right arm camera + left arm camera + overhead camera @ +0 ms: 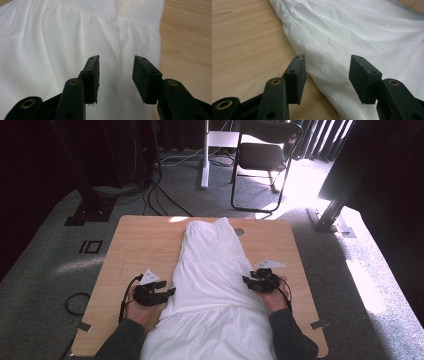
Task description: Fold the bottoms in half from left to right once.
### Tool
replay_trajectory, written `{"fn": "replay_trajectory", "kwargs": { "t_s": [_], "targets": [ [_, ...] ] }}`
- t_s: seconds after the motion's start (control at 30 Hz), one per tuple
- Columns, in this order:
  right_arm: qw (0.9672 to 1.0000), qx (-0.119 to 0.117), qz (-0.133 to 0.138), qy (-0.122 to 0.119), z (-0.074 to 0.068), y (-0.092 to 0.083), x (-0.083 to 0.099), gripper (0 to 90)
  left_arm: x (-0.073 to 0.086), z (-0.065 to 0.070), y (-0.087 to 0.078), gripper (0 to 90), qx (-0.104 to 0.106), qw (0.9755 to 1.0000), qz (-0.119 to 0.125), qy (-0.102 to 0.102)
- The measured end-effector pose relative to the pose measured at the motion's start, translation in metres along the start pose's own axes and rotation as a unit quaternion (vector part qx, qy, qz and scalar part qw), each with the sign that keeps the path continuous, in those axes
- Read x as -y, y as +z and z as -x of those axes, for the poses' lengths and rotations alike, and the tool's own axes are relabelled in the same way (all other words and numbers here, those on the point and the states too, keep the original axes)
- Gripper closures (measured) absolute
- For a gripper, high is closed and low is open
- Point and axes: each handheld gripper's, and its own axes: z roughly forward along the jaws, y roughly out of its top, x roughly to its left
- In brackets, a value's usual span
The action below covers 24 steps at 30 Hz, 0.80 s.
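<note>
Wooden table (140, 245) on grey carpet: a white garment (212, 280) is lying lengthwise down the middle, its near end hanging over the table's near edge. L gripper (170, 292) is hovering at its left edge, R gripper (246, 280) at its right edge, both w/ jaws partly open, gripping nothing.

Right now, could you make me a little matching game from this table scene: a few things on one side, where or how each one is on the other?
Things:
1. white garment
2. left gripper
3. right gripper
4. folding chair

Places or states:
a. on the floor beyond the table
b. open at the cloth's right edge
c. spread along the table's middle
d. open at the cloth's left edge

Pairs: 1-c, 2-d, 3-b, 4-a
</note>
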Motion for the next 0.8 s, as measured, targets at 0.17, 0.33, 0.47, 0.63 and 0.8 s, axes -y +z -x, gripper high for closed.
{"fn": "replay_trajectory", "kwargs": {
  "t_s": [0.17,0.33,0.47,0.63,0.8],
  "targets": [
    [0.9998,-0.005,-0.017,0.002,0.001,0.038,-0.024,56.7,-0.006,-0.002,0.014,47.5,-0.001,1.0000,-0.003,0.000],
    [0.9989,-0.002,-0.044,0.011,0.002,0.074,-0.039,57.9,-0.006,-0.001,0.025,46.8,0.002,1.0000,-0.006,-0.007],
    [0.9977,-0.011,-0.067,-0.002,-0.002,0.083,-0.038,77.9,-0.005,0.001,0.032,46.2,0.001,0.9999,-0.015,-0.004],
    [0.9987,-0.003,-0.043,-0.025,-0.004,0.059,-0.047,89.7,-0.004,0.004,0.034,44.7,0.001,0.9998,-0.020,0.001],
    [0.9980,0.048,0.034,-0.022,0.011,0.009,-0.063,89.6,0.000,0.006,0.037,44.6,0.003,0.9997,-0.025,0.000]
  ]
}}
